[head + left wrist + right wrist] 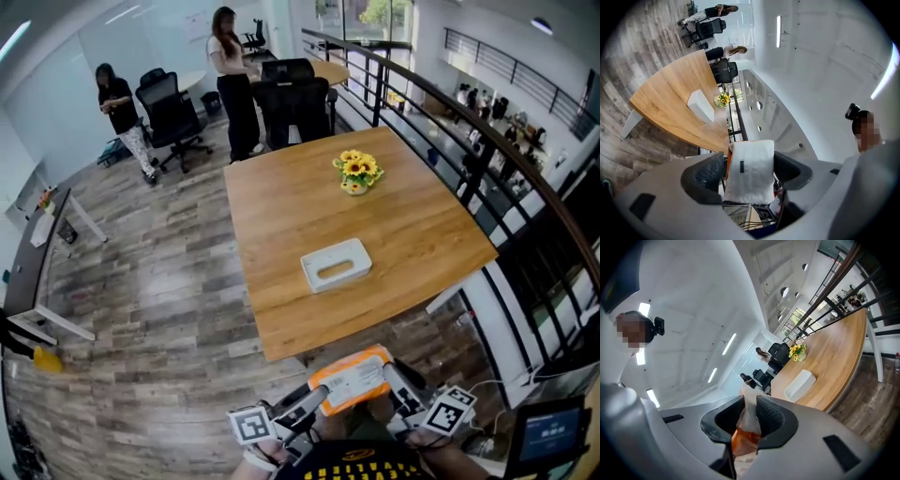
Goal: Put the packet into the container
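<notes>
A wood-plank floor (150, 281) runs under a wooden table (422, 225) in an open office, with a black railing (487, 150) along the right.

Nearest, below the table's near edge, the packet (354, 380) hangs in the air between the two grippers, orange with a white label on top. It is short of the table and well apart from the container.

The left gripper (314, 399) is at the packet's left end. Its jaws are spread wide with the white end standing between them, and a thin gap shows at one pad, so they are released. The right gripper (395, 374) is at the right end, with its jaws clenched on the packet's thin edge and the film pinched flat between the pads.

On the table, near its middle and towards the near side, lies the white container (349, 250), open side up. Farther off, a small pot of yellow flowers (356, 172) stands near the far edge.

Beyond the table are black chairs (295, 98). One person (234, 84) stands by them and another (122, 112) stands farther left.
</notes>
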{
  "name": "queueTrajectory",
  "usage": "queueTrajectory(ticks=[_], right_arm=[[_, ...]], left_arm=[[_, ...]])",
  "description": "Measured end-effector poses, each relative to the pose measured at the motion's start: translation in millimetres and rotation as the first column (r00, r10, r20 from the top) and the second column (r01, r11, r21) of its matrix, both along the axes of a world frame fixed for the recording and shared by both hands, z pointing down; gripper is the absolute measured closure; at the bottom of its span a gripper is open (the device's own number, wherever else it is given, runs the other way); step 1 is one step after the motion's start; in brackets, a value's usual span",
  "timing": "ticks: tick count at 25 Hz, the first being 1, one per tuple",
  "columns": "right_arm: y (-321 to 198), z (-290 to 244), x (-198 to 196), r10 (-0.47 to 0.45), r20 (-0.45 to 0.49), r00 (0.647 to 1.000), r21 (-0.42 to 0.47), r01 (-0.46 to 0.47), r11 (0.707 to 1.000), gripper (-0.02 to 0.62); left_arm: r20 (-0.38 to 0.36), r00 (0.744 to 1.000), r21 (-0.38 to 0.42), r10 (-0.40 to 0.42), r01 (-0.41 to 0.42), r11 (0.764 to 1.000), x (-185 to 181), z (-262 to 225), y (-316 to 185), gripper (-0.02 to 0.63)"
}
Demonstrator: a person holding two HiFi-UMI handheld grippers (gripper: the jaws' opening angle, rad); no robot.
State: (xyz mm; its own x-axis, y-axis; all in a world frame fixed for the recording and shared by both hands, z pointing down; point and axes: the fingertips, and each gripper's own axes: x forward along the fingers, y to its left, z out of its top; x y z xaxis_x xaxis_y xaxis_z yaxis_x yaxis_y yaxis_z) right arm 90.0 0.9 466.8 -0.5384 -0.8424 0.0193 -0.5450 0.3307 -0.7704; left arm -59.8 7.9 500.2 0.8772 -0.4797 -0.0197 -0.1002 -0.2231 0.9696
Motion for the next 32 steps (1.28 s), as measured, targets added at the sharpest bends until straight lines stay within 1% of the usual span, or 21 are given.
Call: queueTrajectory(ticks=[4,7,11,13,15,17,20,22,25,26,30,32], right_arm=[[-46.2,-7.0,30.0,-0.047,0.000,0.999,0.030,0.047,0.998,0.509],[-75.1,-11.0,53.4,-0.064,0.001,0.998,0.043,0.064,0.997,0.509],[-112.0,-11.4,78.7,-0.083,-0.015,0.996,0.057,0.084,0.995,0.509],[-127.6,-9.1,86.6,-0.084,-0.019,0.996,0.056,0.085,0.995,0.509],[-141.8,-5.5,91.9,-0.082,-0.009,0.997,0.047,0.083,0.995,0.509],[-156.6,-1.7,94.1,-0.084,-0.001,0.996,0.038,0.084,0.996,0.509],[-180.2,6.4,91.6,-0.087,-0.007,0.996,0.023,0.087,0.996,0.509],[-195.6,9.9,87.3,-0.091,-0.004,0.996,0.012,0.091,0.996,0.509],[-218.8,15.2,79.9,-0.091,-0.007,0.996,-0.010,0.090,0.996,0.509],[-226.9,17.0,77.2,-0.087,-0.015,0.996,-0.020,0.087,0.996,0.509],[-261.8,23.5,68.9,-0.064,-0.037,0.997,-0.049,0.062,0.997,0.509],[-278.3,29.3,62.8,-0.065,-0.041,0.997,-0.071,0.062,0.996,0.508]], left_arm=[[0.069,0.997,0.041,-0.042,0.039,0.998,33.2,-0.7,-40.9,0.273],[0.112,0.989,0.058,-0.093,0.087,0.995,46.2,-0.2,-65.2,0.265],[0.107,0.978,0.045,-0.177,0.173,0.984,43.5,-2.7,-96.0,0.265],[0.116,0.975,0.045,-0.192,0.188,0.981,42.5,-5.0,-105.5,0.265],[0.156,0.972,0.074,-0.177,0.167,0.983,46.8,-8.2,-111.3,0.267],[0.224,0.962,0.126,-0.154,0.128,0.984,56.0,-12.5,-118.2,0.267],[0.319,0.939,0.198,-0.133,0.071,0.978,69.5,-16.5,-134.8,0.267],[0.366,0.923,0.234,-0.122,0.036,0.972,75.6,-15.3,-150.6,0.267],[0.398,0.910,0.245,-0.113,0.013,0.970,78.6,-8.6,-178.4,0.272],[0.401,0.909,0.239,-0.112,0.014,0.971,78.3,-7.2,-188.1,0.292],[0.395,0.910,0.225,-0.126,0.037,0.974,70.2,4.5,-228.7,0.321],[0.409,0.903,0.207,-0.132,0.049,0.977,62.6,14.7,-248.9,0.342]])
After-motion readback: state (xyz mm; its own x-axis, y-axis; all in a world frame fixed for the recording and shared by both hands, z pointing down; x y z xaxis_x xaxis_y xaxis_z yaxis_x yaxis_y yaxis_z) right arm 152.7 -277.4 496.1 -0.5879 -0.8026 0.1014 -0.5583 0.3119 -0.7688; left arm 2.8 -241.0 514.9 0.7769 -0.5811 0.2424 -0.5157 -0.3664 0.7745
